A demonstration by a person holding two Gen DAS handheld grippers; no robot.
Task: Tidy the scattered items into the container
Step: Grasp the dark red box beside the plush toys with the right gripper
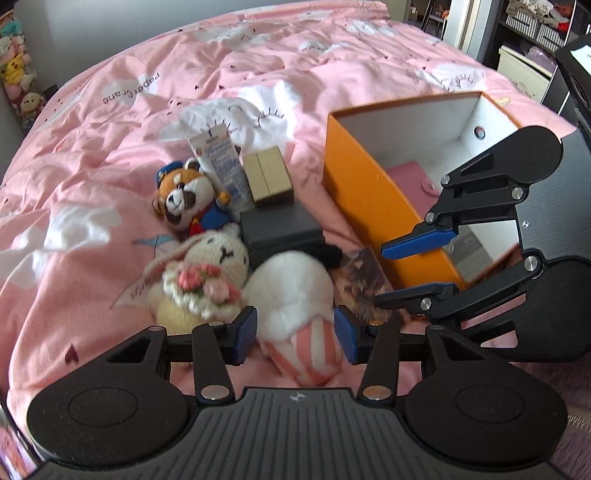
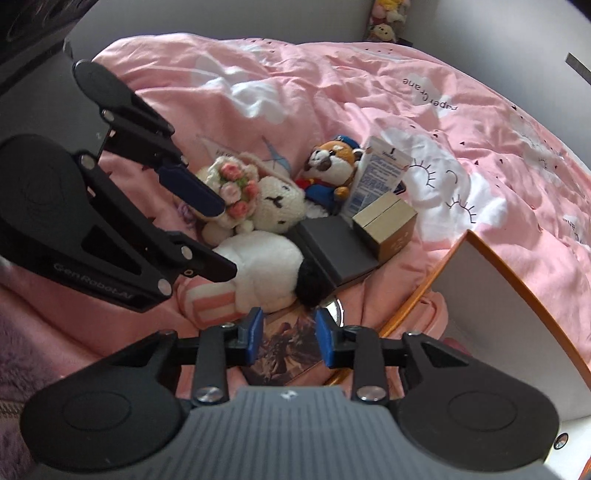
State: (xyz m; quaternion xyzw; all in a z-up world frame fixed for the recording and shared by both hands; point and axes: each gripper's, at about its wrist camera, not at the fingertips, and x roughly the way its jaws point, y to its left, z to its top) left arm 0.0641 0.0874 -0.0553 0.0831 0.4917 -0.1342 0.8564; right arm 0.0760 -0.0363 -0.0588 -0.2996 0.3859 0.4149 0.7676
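Note:
An orange box [image 1: 364, 192] with a white inside stands open on the pink bed; a pink item [image 1: 408, 181] lies in it. Beside it lie a white plush with pink-striped part [image 1: 291, 291], a cream knitted bunny with flowers [image 1: 207, 273], a red panda plush [image 1: 186, 195], a carton [image 1: 221, 162], a tan box [image 1: 267, 173], a dark box [image 1: 280, 230] and a picture card [image 1: 364, 282]. My left gripper [image 1: 295, 334] is open, its pads either side of the white plush. My right gripper [image 2: 288, 336] is open over the picture card [image 2: 284, 347], next to the orange box [image 2: 413, 299].
The pink quilt [image 1: 258, 66] covers the bed, wrinkled. Shelves with bins [image 1: 535, 26] stand at the far right and plush toys [image 1: 18, 74] hang at the far left. A purple fuzzy rug [image 2: 22, 354] lies by the bed's near edge.

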